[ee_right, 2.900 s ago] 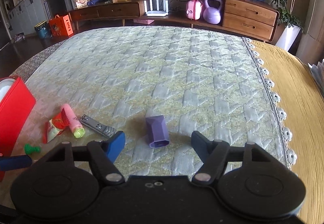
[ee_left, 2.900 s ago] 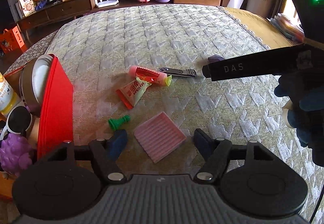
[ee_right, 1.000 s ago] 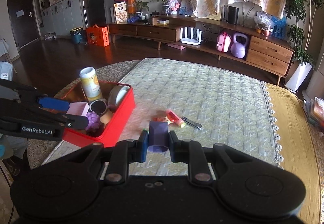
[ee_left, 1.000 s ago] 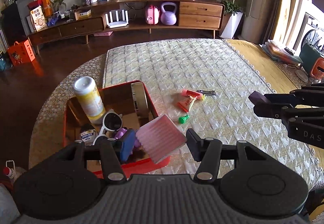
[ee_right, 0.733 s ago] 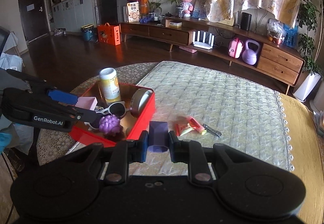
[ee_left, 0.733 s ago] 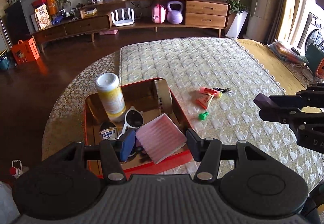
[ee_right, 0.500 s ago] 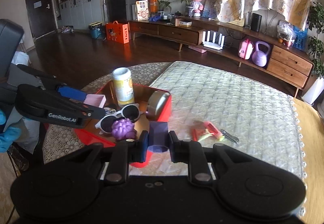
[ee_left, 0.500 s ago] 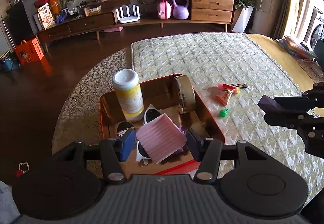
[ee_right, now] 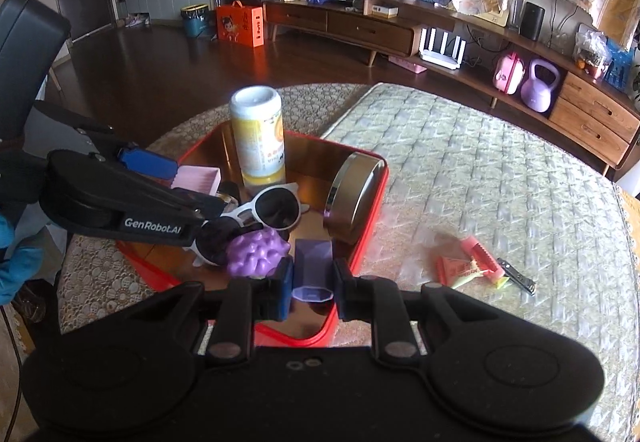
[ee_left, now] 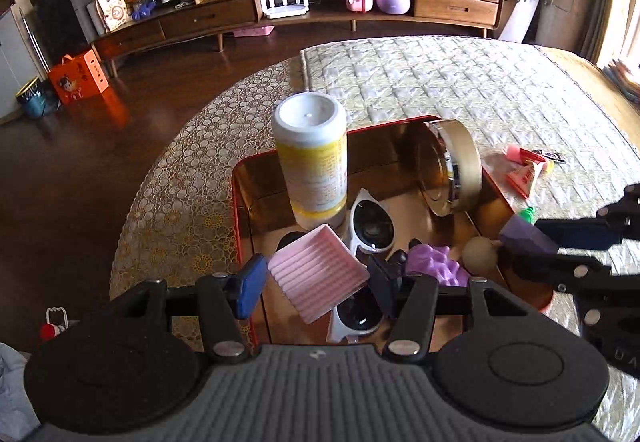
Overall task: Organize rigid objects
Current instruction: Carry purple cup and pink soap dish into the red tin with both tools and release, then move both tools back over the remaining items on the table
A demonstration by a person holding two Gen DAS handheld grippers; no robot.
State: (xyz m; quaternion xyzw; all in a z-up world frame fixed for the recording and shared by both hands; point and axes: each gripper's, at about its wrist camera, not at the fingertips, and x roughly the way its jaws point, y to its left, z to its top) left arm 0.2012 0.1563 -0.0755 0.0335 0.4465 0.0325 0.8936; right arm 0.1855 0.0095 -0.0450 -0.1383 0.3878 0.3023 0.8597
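My left gripper point(ee_left: 316, 284) is shut on a pink ribbed square dish point(ee_left: 318, 272) and hangs over the near side of the red tin box point(ee_left: 248, 170). My right gripper point(ee_right: 310, 282) is shut on a small purple faceted block point(ee_right: 313, 260), just above the box's near rim point(ee_right: 304, 338). From the left wrist view the right gripper point(ee_left: 532, 242) comes in from the right with the purple block point(ee_left: 520, 236) at its tip. From the right wrist view the left gripper point(ee_right: 176, 178) reaches in from the left with the pink dish point(ee_right: 198, 178).
Inside the box stand a yellow-and-white bottle point(ee_left: 310, 158), a round gold tin on edge point(ee_left: 456, 166), white sunglasses point(ee_left: 370, 222), a purple bumpy toy point(ee_right: 258, 252) and a tan ball point(ee_left: 480, 252). On the quilted cloth right of the box lie snack packets point(ee_right: 468, 262), nail clippers point(ee_right: 518, 278) and a green piece point(ee_left: 528, 214).
Both grippers have moved left from over the cloth to over the red box and sunk toward it, each still holding its object. The box now looms larger in both views.
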